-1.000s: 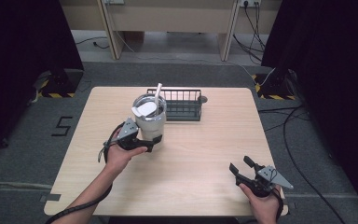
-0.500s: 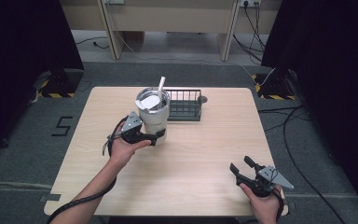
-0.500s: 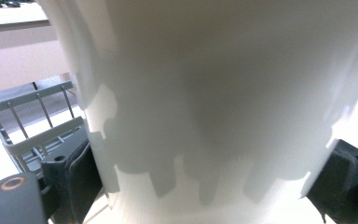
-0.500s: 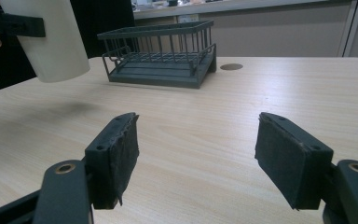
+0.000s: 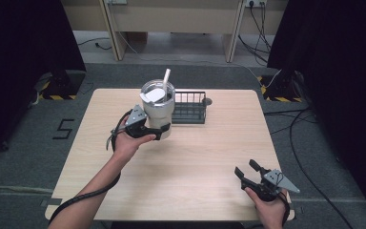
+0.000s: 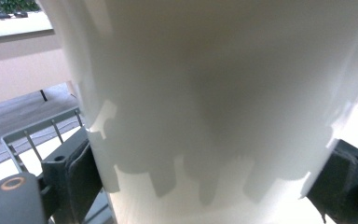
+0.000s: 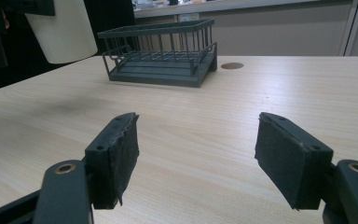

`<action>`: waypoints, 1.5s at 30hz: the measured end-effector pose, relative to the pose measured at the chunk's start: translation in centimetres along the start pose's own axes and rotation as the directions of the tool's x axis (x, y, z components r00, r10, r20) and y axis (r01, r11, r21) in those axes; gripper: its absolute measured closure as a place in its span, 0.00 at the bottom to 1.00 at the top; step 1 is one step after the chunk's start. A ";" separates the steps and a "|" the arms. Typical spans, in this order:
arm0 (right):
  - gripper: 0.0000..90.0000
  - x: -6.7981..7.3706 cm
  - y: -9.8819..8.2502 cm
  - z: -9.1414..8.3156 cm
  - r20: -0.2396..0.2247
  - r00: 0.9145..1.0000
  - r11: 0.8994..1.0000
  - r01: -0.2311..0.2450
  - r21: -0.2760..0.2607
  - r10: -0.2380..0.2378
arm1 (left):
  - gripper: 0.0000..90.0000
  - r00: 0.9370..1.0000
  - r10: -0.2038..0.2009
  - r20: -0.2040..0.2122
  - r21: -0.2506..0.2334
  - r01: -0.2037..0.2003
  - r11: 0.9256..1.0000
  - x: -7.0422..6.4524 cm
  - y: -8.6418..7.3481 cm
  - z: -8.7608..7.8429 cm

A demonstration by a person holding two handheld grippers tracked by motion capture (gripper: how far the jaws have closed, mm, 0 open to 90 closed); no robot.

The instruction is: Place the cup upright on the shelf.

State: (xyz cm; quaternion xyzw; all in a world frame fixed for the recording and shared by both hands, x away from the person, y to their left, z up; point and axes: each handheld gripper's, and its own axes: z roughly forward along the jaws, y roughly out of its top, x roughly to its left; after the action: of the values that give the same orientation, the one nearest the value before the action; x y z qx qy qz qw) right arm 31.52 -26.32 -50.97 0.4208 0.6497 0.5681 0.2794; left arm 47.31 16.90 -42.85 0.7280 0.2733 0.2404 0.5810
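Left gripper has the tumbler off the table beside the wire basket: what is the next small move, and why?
Probably carry the tumbler right, over the basket, then lower it. The left gripper clamps its lower body, it hangs clear of the table, and the basket looks empty.

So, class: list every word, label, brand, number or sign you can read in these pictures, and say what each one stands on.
"5": a dark numeral marked on the grey floor left of the table, seen in the high view.
Tumbler, clamped in the left tongs: no readable label or brand on it.
Wire basket: no text.
Right tongs, open: no readable marking.
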 end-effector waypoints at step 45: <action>0.34 -0.7 -0.2 -0.2 0.011 1.000 1.000 -0.023 0.001 0.023 | 0.12 0.997 -0.016 -0.074 -0.005 0.015 1.000 5.2 4.9 6.8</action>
State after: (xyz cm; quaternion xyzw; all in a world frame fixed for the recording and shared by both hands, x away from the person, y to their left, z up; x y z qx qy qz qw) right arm 31.64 -27.07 -51.24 0.4313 0.6436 0.5687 0.2764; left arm 56.30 14.71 -39.28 0.7151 0.2998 0.2635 0.5738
